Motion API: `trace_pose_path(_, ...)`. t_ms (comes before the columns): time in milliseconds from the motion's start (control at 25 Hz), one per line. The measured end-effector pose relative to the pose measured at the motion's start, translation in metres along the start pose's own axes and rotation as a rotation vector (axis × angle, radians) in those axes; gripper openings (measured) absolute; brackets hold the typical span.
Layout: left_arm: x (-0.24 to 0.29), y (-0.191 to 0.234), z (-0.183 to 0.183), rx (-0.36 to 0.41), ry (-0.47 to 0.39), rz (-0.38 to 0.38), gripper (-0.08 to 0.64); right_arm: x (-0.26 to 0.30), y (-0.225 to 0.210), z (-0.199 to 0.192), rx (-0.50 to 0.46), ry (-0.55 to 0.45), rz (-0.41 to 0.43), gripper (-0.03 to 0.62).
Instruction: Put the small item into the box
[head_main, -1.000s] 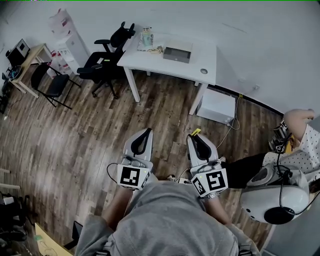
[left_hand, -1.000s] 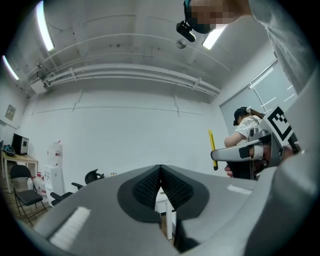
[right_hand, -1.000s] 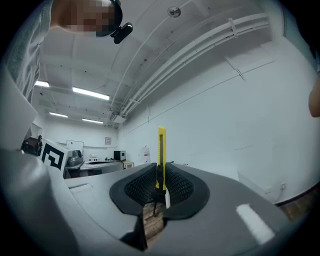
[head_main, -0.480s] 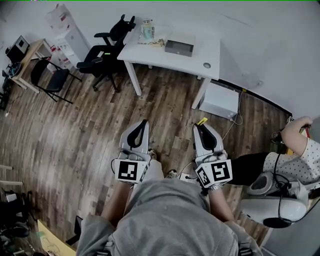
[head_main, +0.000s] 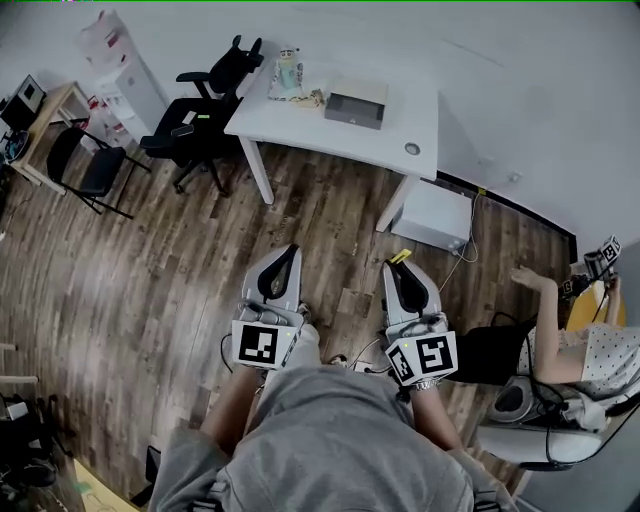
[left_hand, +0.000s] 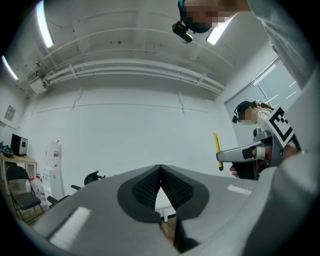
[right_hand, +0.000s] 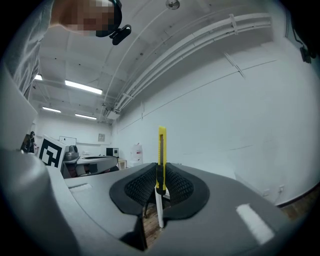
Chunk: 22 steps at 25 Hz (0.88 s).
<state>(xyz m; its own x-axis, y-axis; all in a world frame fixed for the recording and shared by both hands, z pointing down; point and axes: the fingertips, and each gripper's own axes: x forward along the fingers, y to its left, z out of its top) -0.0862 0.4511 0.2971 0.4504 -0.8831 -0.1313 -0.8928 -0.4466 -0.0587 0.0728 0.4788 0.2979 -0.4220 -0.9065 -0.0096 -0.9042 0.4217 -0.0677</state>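
Right tongs (right_hand: 159, 175) stay clenched on the yellow utility knife (right_hand: 161, 147), which stands upright between the pads, while the left tongs (left_hand: 160, 172) are pressed together on nothing. Both have travelled forward over the wooden floor (head_main: 150, 260) in the last second with the grip unchanged, yet the white desk (head_main: 290, 118) bearing the grey box (head_main: 356, 104) remains well ahead. The carry looks under way, and the drop into the box is not yet done.
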Motion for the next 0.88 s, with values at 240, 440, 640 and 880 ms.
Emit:
trace_pose_path(240, 0.049, 0.045, -0.005, -0.009, 0.036, 0.005, 0.002, 0.067, -0.011, 0.004, -0.009, 0.017, 0.009, 0.072)
trace_pose_path(440, 0.085, 0.076, -0.009, -0.011, 0.064, -0.004, 0.002, 0.114, -0.021, 0.005, 0.005, 0.027, -0.005, 0.072)
trace_pose_path(640, 0.118, 0.108, -0.016, -0.016, 0.067, -0.029, 0.002, 0.159, -0.029, 0.006, 0.006, 0.023, -0.035, 0.072)
trace_pose_path(880, 0.146, 0.139, -0.02, -0.017, 0.055, -0.052, 0.002, 0.194, -0.032, 0.006, -0.003, 0.023, -0.067, 0.072)
